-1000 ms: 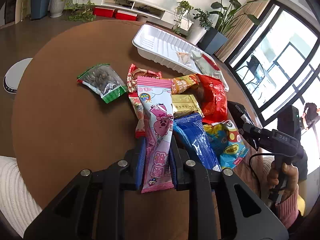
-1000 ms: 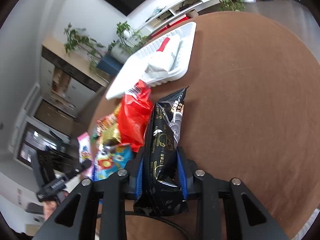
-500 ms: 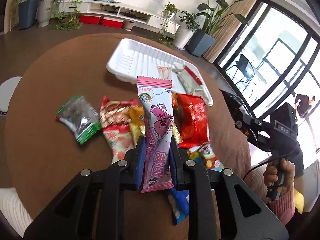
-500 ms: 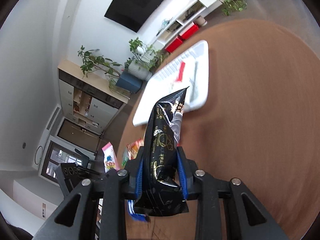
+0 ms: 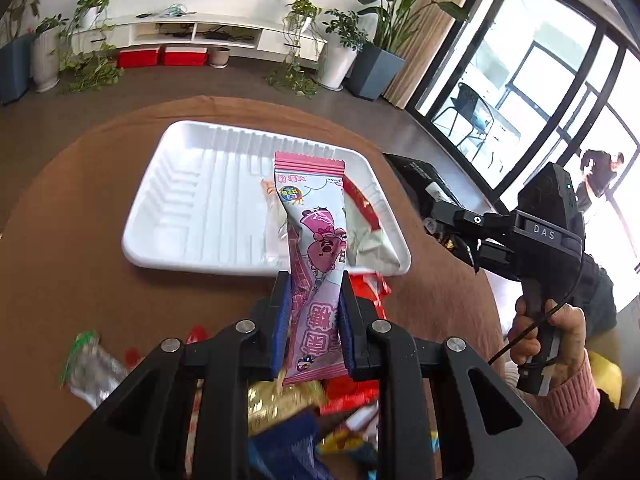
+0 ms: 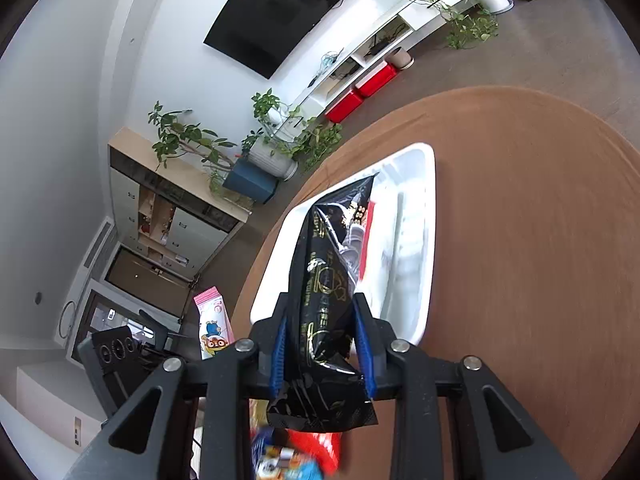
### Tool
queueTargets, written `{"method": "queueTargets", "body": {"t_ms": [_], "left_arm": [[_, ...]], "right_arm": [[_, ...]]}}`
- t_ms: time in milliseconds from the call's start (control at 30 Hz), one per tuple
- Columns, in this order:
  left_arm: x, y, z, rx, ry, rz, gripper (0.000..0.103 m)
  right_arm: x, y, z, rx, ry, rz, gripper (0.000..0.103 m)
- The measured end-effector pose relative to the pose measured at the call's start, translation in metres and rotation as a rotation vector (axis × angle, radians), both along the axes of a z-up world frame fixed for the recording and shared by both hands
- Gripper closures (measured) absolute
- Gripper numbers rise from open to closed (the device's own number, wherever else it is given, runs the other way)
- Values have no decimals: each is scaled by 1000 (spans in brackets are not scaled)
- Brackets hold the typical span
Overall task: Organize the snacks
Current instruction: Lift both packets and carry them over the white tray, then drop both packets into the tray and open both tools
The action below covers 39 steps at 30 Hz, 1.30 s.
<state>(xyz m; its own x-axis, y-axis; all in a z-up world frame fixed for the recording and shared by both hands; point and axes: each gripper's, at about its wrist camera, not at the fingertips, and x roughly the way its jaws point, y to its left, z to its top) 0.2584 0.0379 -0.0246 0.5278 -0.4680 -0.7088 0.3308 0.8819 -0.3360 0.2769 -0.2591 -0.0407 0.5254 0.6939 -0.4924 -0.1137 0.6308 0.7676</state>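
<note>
Pink snack packet (image 5: 316,248) clamped between jaws; black packet (image 6: 324,288) likewise.

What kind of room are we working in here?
Most likely a home living room: a wall-mounted TV above a low white media shelf, potted plants along the floor, and a round brown table near large windows.

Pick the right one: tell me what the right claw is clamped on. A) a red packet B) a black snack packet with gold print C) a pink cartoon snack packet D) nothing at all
B: in the right wrist view the right claw has its blue pads pressed on the black snack packet, which sticks out toward the white tray.
</note>
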Motion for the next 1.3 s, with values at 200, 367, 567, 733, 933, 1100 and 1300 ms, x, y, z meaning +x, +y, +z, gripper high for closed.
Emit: {"method": "queueTargets", "body": {"t_ms": [200, 367, 567, 733, 933, 1100, 1300], "left_arm": [[44, -26, -7, 29, 26, -33, 83], [68, -51, -17, 67, 46, -49, 83], [85, -76, -34, 113, 50, -79, 82], [96, -92, -47, 151, 62, -73, 81], [97, -102, -58, 178, 54, -65, 79], [100, -99, -53, 199, 30, -55, 64], [95, -87, -35, 175, -7, -24, 57]], "right_arm": [[32, 6, -9, -35, 7, 3, 71], [48, 9, -21, -48, 28, 4, 71], [59, 9, -33, -78, 56, 10, 71], [60, 6, -34, -114, 57, -2, 68], [58, 1, -29, -147, 46, -19, 65], [51, 3, -20, -178, 15, -25, 60], [37, 8, -5, -218, -43, -22, 58]]}}
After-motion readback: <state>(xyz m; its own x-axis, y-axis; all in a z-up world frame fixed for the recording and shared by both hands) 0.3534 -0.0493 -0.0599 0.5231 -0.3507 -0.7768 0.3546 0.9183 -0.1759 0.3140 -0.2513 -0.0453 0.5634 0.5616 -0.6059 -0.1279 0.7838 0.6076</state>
